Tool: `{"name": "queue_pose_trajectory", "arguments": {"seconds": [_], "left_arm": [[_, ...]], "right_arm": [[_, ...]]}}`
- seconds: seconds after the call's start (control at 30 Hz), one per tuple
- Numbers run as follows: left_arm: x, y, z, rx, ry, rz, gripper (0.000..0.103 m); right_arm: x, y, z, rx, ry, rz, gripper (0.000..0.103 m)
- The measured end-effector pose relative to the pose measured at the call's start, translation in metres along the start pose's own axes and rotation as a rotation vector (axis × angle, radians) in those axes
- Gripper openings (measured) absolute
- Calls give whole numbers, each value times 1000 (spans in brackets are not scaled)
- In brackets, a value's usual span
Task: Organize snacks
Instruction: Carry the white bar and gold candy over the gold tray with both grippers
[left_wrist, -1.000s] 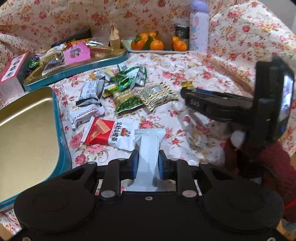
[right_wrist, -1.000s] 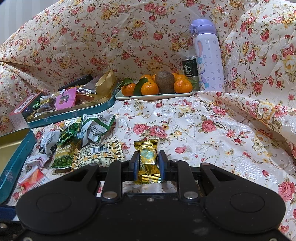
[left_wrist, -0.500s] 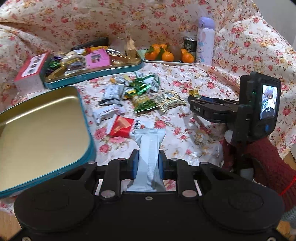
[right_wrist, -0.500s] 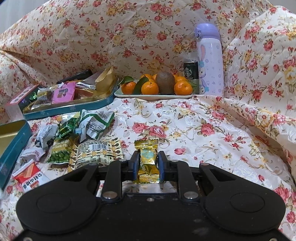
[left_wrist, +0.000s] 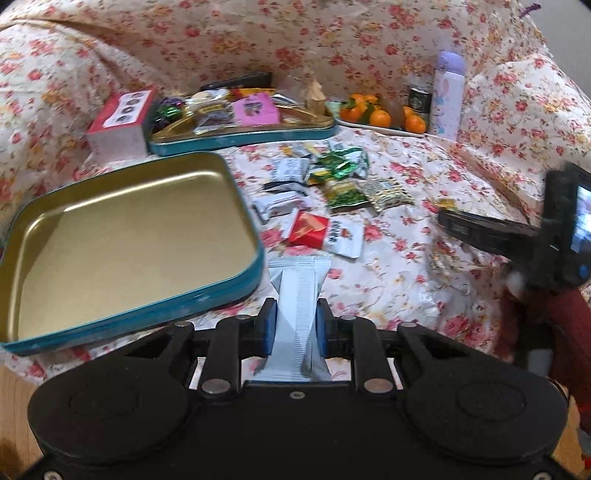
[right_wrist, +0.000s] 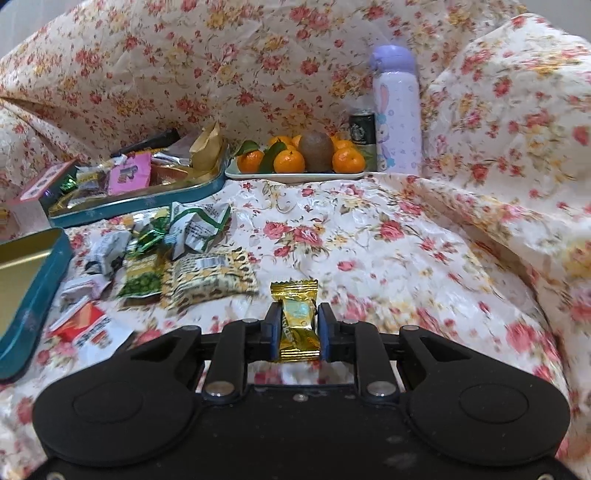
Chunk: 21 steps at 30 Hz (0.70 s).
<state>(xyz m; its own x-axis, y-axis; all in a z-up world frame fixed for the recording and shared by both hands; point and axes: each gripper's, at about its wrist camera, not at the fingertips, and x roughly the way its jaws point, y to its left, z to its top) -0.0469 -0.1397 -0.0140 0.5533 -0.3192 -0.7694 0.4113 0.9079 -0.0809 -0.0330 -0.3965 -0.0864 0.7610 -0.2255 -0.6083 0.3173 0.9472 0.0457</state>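
With each gripper pinching a snack, you are now bringing the white wrapper (left_wrist: 299, 291) beside the empty tin (left_wrist: 236, 284).

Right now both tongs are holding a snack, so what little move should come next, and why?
Probably carry the left tongs leftward over the empty gold tin and drop the white packet in. The tin sits just left of that packet and holds nothing. The right tongs, gripping the gold candy, could go after.
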Motion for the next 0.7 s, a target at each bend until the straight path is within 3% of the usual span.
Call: {"name": "queue_pose_trajectory", "arguments": {"seconds": [0.3,0.7], "left_arm": [[-13,31,-6,-46,-12,33,28],[-28,97,4,-115,-53,159,28]], "right_arm": [[-69,14,-21,29,-32,55,21],[-118,94,-24,-20,-16,316,21]]}}
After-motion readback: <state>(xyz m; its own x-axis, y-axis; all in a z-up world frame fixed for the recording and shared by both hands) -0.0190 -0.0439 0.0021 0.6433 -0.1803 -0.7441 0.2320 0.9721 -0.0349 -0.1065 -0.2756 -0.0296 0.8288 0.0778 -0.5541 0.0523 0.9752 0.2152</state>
